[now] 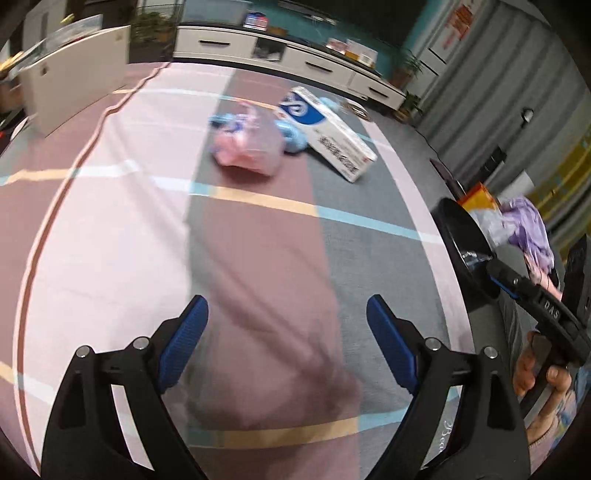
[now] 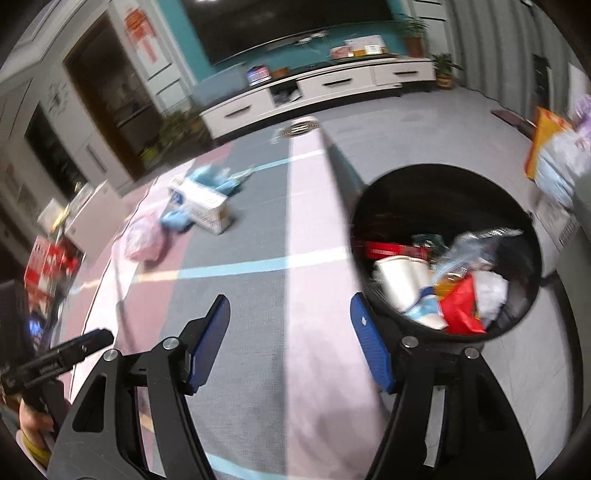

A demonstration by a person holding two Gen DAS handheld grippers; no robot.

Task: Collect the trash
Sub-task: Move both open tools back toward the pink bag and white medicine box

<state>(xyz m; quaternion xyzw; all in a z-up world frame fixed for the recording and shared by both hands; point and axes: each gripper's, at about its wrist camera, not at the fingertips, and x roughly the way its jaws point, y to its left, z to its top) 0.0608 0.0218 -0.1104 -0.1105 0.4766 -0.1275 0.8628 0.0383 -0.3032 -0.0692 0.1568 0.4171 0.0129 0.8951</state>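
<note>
On the rug some way ahead lie a pink plastic bag, a white-and-blue carton box and crumpled blue pieces. My left gripper is open over bare rug, with nothing between its blue pads. A black trash bin stands just right of my right gripper, which is open and holds nothing. Inside the bin are white cups, a red wrapper and clear plastic. The right wrist view also has the bag and box at far left. The bin sits at the left view's right edge.
A long white TV cabinet runs along the far wall, with potted plants beside it. A white unit stands at left. Purple cloth and an orange box are piled behind the bin. A red box sits far left.
</note>
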